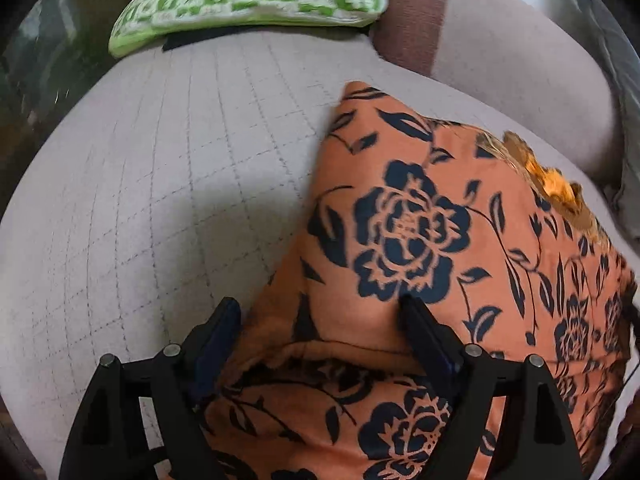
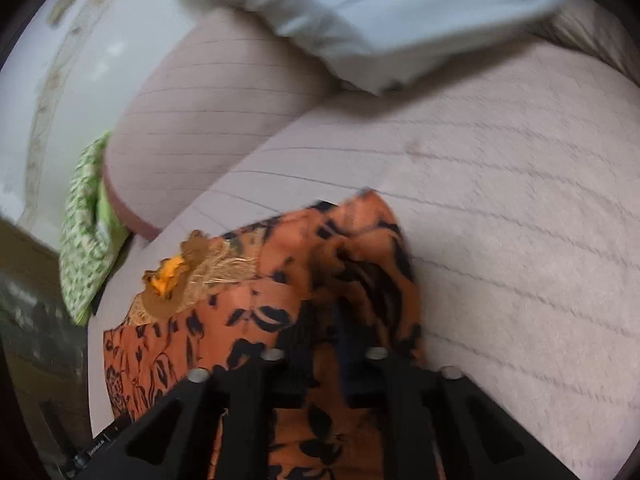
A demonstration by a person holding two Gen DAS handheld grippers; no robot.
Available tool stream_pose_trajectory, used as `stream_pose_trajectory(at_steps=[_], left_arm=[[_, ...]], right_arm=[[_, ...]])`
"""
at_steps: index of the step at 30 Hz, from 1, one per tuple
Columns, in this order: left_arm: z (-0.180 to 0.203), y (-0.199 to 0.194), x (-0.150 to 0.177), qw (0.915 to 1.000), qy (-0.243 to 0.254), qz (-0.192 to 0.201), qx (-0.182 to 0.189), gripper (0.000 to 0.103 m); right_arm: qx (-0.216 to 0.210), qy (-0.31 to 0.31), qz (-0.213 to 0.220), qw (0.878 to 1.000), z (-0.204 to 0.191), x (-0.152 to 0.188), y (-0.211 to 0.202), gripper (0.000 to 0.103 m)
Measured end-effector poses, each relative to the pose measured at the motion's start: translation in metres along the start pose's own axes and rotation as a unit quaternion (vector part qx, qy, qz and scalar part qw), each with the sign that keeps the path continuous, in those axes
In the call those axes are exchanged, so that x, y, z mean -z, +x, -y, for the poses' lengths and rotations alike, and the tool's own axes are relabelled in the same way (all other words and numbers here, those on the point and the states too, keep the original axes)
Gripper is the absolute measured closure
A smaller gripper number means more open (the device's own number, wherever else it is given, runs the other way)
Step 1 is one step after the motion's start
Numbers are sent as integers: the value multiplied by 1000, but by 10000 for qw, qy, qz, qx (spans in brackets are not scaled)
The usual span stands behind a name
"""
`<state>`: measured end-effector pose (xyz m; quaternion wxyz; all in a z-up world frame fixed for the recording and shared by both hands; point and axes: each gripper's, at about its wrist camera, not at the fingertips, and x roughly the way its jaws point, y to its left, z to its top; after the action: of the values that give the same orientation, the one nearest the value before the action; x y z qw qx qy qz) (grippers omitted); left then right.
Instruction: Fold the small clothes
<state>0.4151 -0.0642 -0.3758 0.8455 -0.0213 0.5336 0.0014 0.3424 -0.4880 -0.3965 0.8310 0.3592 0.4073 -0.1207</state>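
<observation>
An orange garment with a dark blue flower print (image 1: 420, 240) lies on a quilted beige sofa seat (image 1: 160, 180). Its embroidered gold neckline (image 1: 552, 184) faces the backrest. My left gripper (image 1: 320, 308) is open, its fingers (image 1: 224, 320) straddling the garment's near left edge. In the right wrist view the same garment (image 2: 248, 312) is bunched up and my right gripper (image 2: 324, 320) is shut on a fold of it, with cloth wrapped round the fingers. The neckline shows there too (image 2: 188, 276).
A green and white patterned cushion (image 1: 256, 0) lies at the seat's far end, also seen in the right wrist view (image 2: 84, 232). The beige backrest (image 1: 520, 92) runs along one side. A pale grey pillow (image 2: 380, 16) leans on it.
</observation>
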Motion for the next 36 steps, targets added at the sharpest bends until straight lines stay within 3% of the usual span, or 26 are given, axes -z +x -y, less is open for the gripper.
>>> stream_pose_trajectory(at_steps=[3, 5, 7, 9, 11, 13, 16, 20, 22, 26, 28, 29, 30, 33, 36], left_arm=[[-6, -6, -4, 9999, -134, 102, -21, 18], [-5, -13, -3, 9998, -80, 167, 101, 19], [-2, -19, 0, 9998, 24, 189, 113, 19], [3, -15, 2, 9998, 169, 25, 93, 18], [7, -6, 6, 9991, 342, -265, 24, 18], [3, -15, 8, 9995, 238, -173, 116, 18], [-7, -34, 9, 9996, 217, 73, 160, 18], [-21, -47, 20, 9993, 238, 78, 278, 18], [-41, -62, 43, 9988, 337, 93, 350, 18], [-87, -92, 77, 9990, 280, 146, 301, 18], [-113, -105, 95, 9989, 260, 107, 383, 18], [-125, -115, 107, 9985, 309, 91, 432, 18], [-132, -121, 116, 9984, 373, 75, 424, 18], [-160, -139, 145, 9987, 440, -37, 255, 18], [-177, -144, 164, 9979, 209, -284, 540, 18]], right_arm=[[178, -225, 66, 9996, -11, 13, -18, 90], [-174, -481, 75, 9987, -23, 29, -28, 90], [-418, -642, -224, 9968, -32, 43, -24, 90], [-314, -787, -725, 9938, -37, 55, -8, 91], [-247, -719, -757, 9942, -32, 62, -6, 91], [-269, -555, -947, 9936, -30, 63, -21, 90], [-504, -729, -712, 9935, -29, 72, -54, 89], [-825, -809, -425, 9924, -27, 98, -99, 89], [-1038, -649, -393, 9917, -9, 124, -127, 89], [-926, -730, -484, 9918, 18, 165, -171, 79], [-880, -793, -485, 9918, 33, 184, -194, 64], [-881, -792, -456, 9919, 42, 190, -204, 39], [-918, -743, -339, 9924, 50, 199, -217, 28], [-960, -562, -158, 9937, 63, 216, -229, 28], [-955, -337, -420, 9940, 78, 225, -228, 28]])
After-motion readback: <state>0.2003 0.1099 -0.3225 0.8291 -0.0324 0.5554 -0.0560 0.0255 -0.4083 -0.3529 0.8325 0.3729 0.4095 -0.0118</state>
